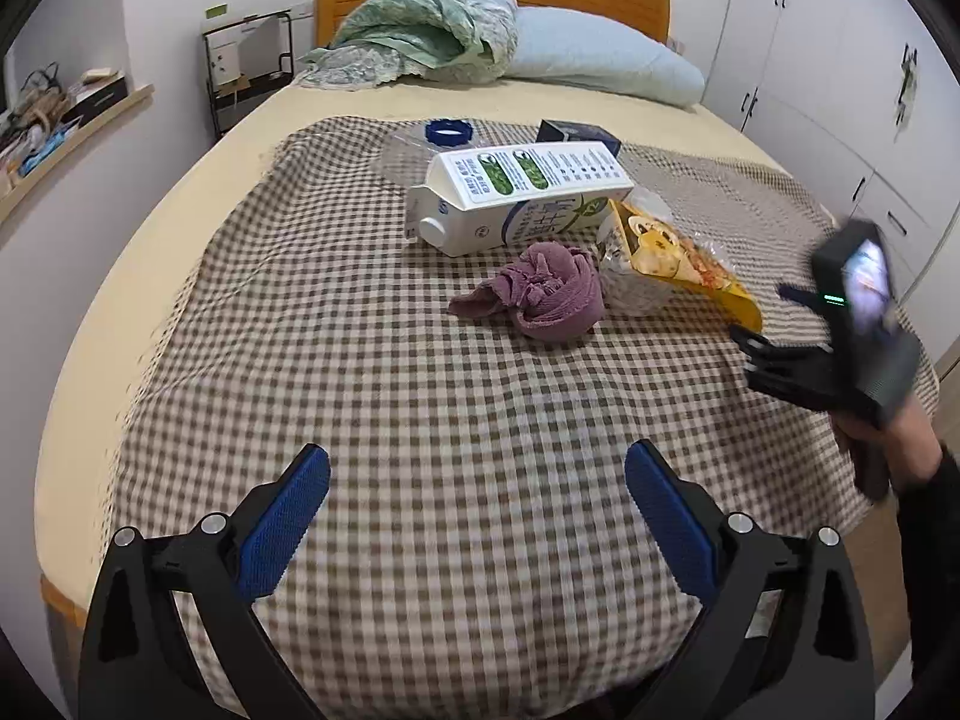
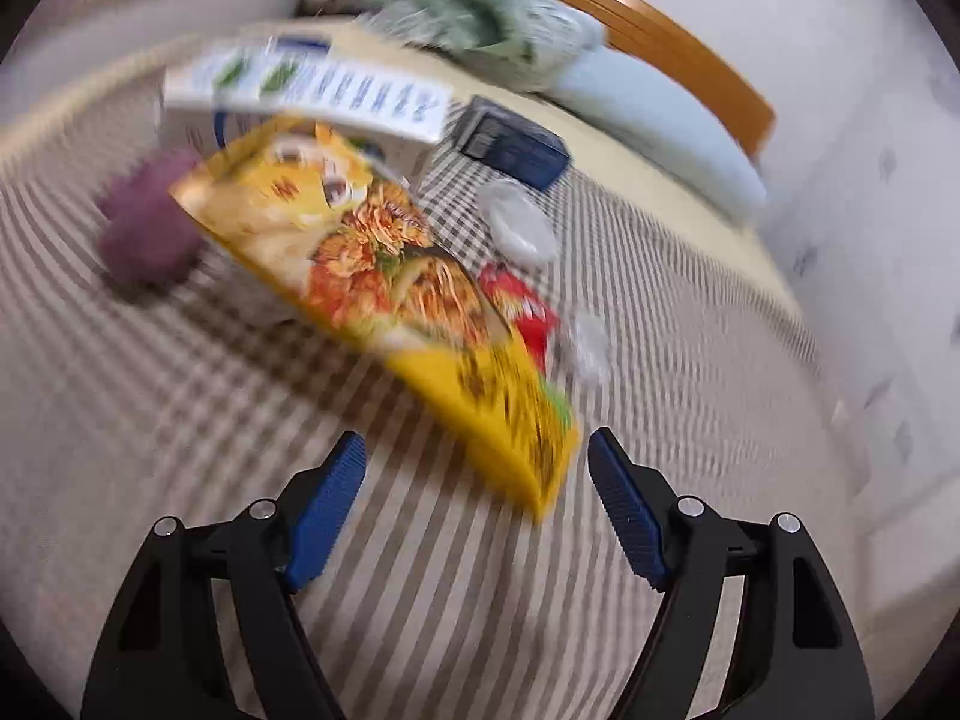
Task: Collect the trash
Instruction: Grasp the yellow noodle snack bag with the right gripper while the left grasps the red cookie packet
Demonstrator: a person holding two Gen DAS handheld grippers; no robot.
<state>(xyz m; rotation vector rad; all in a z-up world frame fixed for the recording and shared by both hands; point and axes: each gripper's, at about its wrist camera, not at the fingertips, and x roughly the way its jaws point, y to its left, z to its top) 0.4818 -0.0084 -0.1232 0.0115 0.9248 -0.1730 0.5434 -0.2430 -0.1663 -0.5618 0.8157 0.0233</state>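
Yellow noodle packet (image 2: 384,300) lies on checked cloth (image 1: 420,420) mid-bed, beside purple rag (image 1: 534,294), leaning against milk carton (image 1: 522,192).

Judged light, thin, crinkly, slippery film — you pinch near free corner, flat across the sheet.

Long axis runs from carton toward right gripper (image 2: 477,480), near corner just ahead of its jaws.

Right gripper spread wide, nothing clamped. Left gripper (image 1: 477,492) spread wide too, empty.
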